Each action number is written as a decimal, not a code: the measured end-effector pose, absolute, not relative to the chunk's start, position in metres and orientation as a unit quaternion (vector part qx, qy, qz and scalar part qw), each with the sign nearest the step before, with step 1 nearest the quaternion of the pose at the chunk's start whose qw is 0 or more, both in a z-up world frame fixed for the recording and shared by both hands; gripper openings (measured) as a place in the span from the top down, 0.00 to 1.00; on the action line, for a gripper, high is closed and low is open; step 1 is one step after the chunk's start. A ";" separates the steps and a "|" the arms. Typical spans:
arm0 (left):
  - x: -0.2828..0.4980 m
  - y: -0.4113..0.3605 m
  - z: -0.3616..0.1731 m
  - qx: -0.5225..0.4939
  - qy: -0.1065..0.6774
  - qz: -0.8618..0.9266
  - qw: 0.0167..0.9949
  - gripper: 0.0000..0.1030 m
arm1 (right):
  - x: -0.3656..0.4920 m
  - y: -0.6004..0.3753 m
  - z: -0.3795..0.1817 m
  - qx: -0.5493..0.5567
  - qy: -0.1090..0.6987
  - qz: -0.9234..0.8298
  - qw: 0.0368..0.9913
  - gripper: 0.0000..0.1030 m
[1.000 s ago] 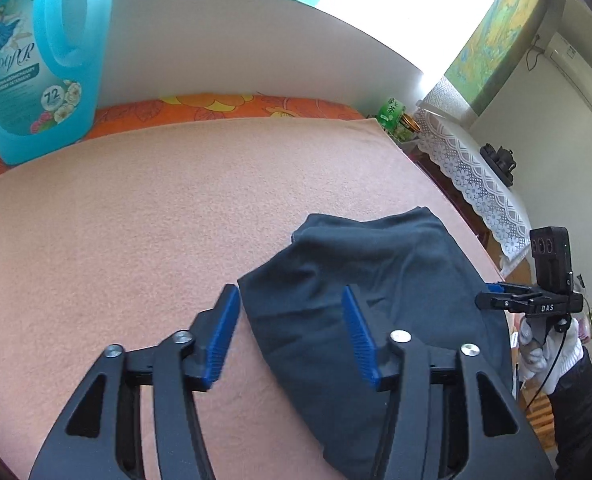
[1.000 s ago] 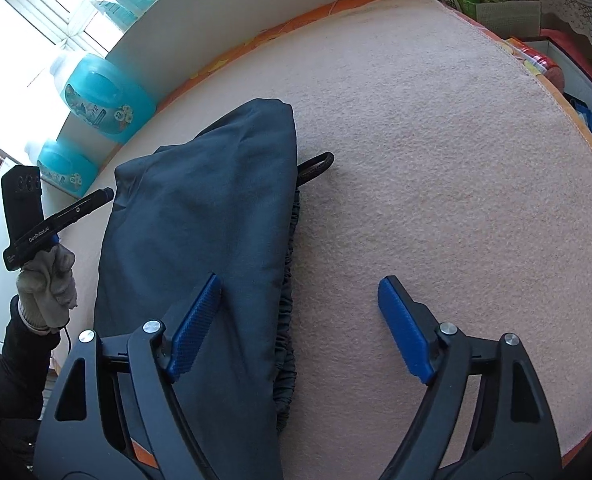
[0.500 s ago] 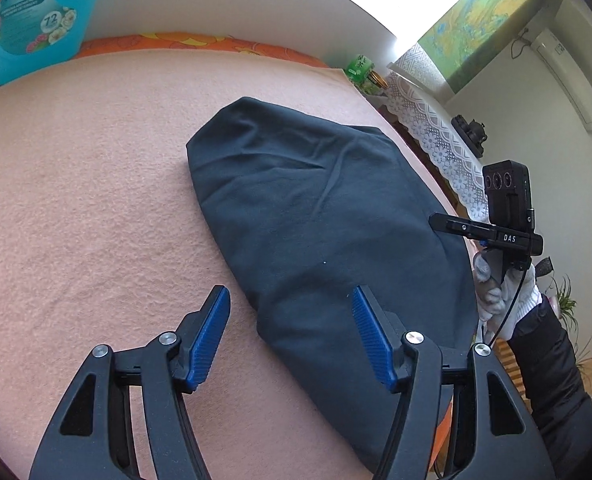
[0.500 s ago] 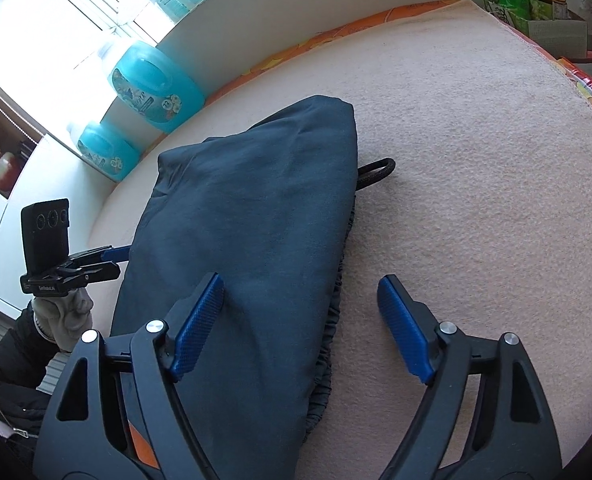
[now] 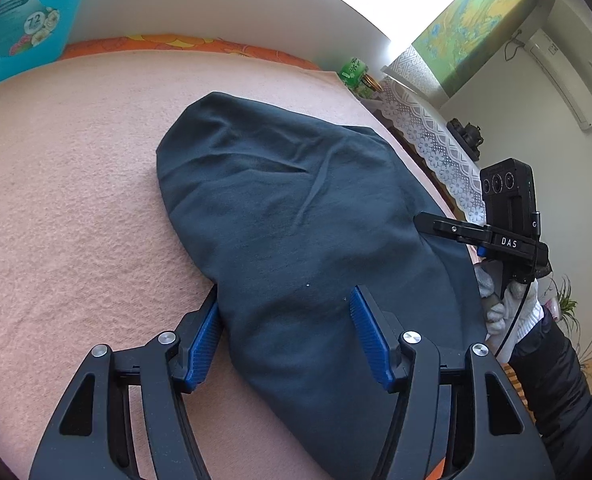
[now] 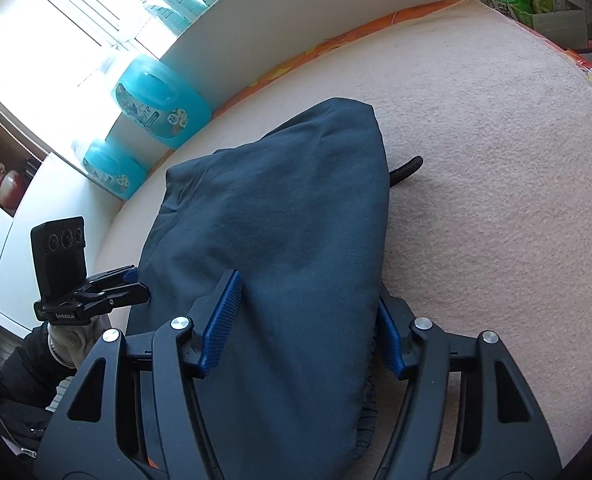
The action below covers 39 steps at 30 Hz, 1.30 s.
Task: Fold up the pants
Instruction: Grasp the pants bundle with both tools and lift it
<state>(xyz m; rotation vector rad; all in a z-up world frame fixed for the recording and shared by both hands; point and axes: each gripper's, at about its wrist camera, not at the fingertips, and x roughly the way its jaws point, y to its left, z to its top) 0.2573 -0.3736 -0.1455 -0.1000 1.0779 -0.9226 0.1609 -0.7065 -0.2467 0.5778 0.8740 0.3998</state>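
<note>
Blanket (image 5: 76, 184): you are working over a pinkish cover that fills both views.
Pants (image 5: 296, 220): they are lying folded on the blanket in a dark heap; only your right wrist view is showing a black cord end (image 6: 406, 168) poking out from under their far edge.
Left gripper (image 5: 286, 328): you are straddling the near edge of the pants with the jaws about half apart, cloth lying between the pads (image 5: 370, 340), not pinched.
Right gripper (image 6: 310, 316): its jaws have just been closing around the pants' gathered edge; I cannot tell whether the pads are pressing yet.
Bottles (image 6: 162, 102): your right view is showing two blue ones; your left view is catching just one.
</note>
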 end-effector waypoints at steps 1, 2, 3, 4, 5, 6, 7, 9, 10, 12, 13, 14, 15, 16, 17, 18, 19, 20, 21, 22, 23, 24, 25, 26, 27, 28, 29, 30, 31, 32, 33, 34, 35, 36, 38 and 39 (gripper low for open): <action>0.257 -0.377 -0.146 -0.042 0.493 -0.424 0.759 0.46 | 0.160 -0.706 -0.246 0.276 0.415 0.185 0.847 0.46; 0.256 -0.380 -0.146 -0.037 0.491 -0.422 0.761 0.51 | 0.161 -0.705 -0.246 0.276 0.416 0.181 0.847 0.48; 0.256 -0.382 -0.147 -0.035 0.492 -0.420 0.762 0.63 | 0.162 -0.702 -0.245 0.274 0.418 0.179 0.848 0.51; 0.257 -0.383 -0.148 -0.039 0.493 -0.419 0.762 0.72 | 0.161 -0.699 -0.244 0.266 0.418 0.175 0.851 0.53; 0.258 -0.383 -0.149 -0.043 0.495 -0.420 0.759 0.76 | 0.160 -0.697 -0.241 0.257 0.417 0.170 0.855 0.55; 0.259 -0.384 -0.149 -0.043 0.495 -0.421 0.759 0.80 | 0.158 -0.696 -0.237 0.249 0.415 0.166 0.859 0.59; 0.258 -0.384 -0.148 -0.041 0.493 -0.421 0.761 0.82 | 0.156 -0.696 -0.232 0.241 0.410 0.161 0.865 0.64; 0.256 -0.383 -0.144 -0.038 0.485 -0.424 0.764 0.86 | 0.152 -0.698 -0.222 0.243 0.399 0.164 0.869 0.79; 0.255 -0.381 -0.142 -0.037 0.482 -0.427 0.765 0.87 | 0.151 -0.696 -0.217 0.236 0.396 0.162 0.873 0.80; 0.254 -0.382 -0.137 -0.034 0.475 -0.430 0.767 0.88 | 0.151 -0.687 -0.210 0.204 0.398 0.150 0.882 0.82; 0.254 -0.380 -0.136 -0.037 0.475 -0.432 0.766 0.89 | 0.150 -0.685 -0.210 0.203 0.398 0.147 0.882 0.82; 0.254 -0.379 -0.136 -0.040 0.476 -0.433 0.765 0.89 | 0.150 -0.684 -0.208 0.202 0.399 0.143 0.883 0.82; 0.254 -0.377 -0.134 -0.042 0.475 -0.434 0.764 0.90 | 0.151 -0.683 -0.206 0.202 0.399 0.138 0.884 0.82; 0.254 -0.375 -0.132 -0.045 0.474 -0.435 0.764 0.90 | 0.150 -0.681 -0.203 0.200 0.397 0.136 0.885 0.83; 0.254 -0.374 -0.130 -0.049 0.473 -0.437 0.764 0.90 | 0.148 -0.680 -0.199 0.197 0.393 0.135 0.888 0.83; 0.254 -0.372 -0.126 -0.053 0.470 -0.439 0.764 0.90 | 0.146 -0.680 -0.195 0.191 0.390 0.132 0.891 0.84; 0.254 -0.370 -0.123 -0.054 0.466 -0.442 0.765 0.90 | 0.145 -0.678 -0.191 0.183 0.388 0.131 0.894 0.84; 0.252 -0.370 -0.118 -0.052 0.460 -0.446 0.766 0.90 | 0.144 -0.676 -0.186 0.179 0.387 0.131 0.895 0.84; 0.251 -0.369 -0.113 -0.048 0.454 -0.451 0.767 0.90 | 0.142 -0.674 -0.182 0.175 0.384 0.130 0.897 0.84; 0.249 -0.369 -0.108 -0.045 0.447 -0.454 0.770 0.90 | 0.142 -0.673 -0.178 0.170 0.382 0.127 0.899 0.84; 0.247 -0.370 -0.103 -0.042 0.441 -0.458 0.771 0.90 | 0.142 -0.670 -0.173 0.163 0.380 0.127 0.902 0.84; 0.246 -0.372 -0.099 -0.038 0.435 -0.463 0.772 0.90 | 0.143 -0.667 -0.168 0.156 0.378 0.128 0.904 0.84; 0.244 -0.374 -0.095 -0.032 0.428 -0.464 0.775 0.91 | 0.143 -0.666 -0.164 0.154 0.376 0.124 0.905 0.85; 0.244 -0.375 -0.092 -0.030 0.424 -0.466 0.776 0.91 | 0.144 -0.665 -0.160 0.153 0.375 0.121 0.906 0.85; 0.245 -0.376 -0.089 -0.030 0.422 -0.469 0.775 0.91 | 0.145 -0.664 -0.155 0.148 0.373 0.120 0.908 0.85; 0.246 -0.376 -0.086 -0.030 0.420 -0.469 0.777 0.91 | 0.145 -0.663 -0.148 0.141 0.368 0.117 0.912 0.85; 0.248 -0.376 -0.082 -0.032 0.417 -0.469 0.778 0.91 | 0.146 -0.662 -0.141 0.134 0.362 0.114 0.915 0.85; 0.251 -0.376 -0.078 -0.032 0.412 -0.470 0.780 0.91 | 0.148 -0.661 -0.134 0.128 0.357 0.114 0.918 0.85; 0.254 -0.377 -0.073 -0.032 0.407 -0.469 0.783 0.91 | 0.150 -0.662 -0.126 0.123 0.351 0.112 0.921 0.85; 0.258 -0.378 -0.068 -0.033 0.402 -0.469 0.786 0.91 | 0.153 -0.663 -0.119 0.118 0.347 0.110 0.924 0.85; 0.262 -0.380 -0.062 -0.033 0.397 -0.469 0.788 0.91 | 0.157 -0.663 -0.112 0.113 0.342 0.107 0.927 0.85; 0.267 -0.381 -0.056 -0.033 0.390 -0.470 0.791 0.91 | 0.162 -0.665 -0.105 0.109 0.337 0.104 0.929 0.85; 0.273 -0.383 -0.051 -0.031 0.383 -0.470 0.795 0.91 | 0.168 -0.666 -0.098 0.105 0.332 0.102 0.932 0.85; 0.280 -0.385 -0.046 -0.030 0.379 -0.469 0.798 0.91 | 0.175 -0.667 -0.092 0.100 0.328 0.099 0.934 0.85; 0.295 -0.389 -0.038 -0.031 0.372 -0.466 0.802 0.91 | 0.191 -0.671 -0.083 0.092 0.323 0.095 0.937 0.85; 0.303 -0.391 -0.036 -0.031 0.368 -0.464 0.805 0.91 | 0.199 -0.673 -0.080 0.090 0.321 0.092 0.938 0.85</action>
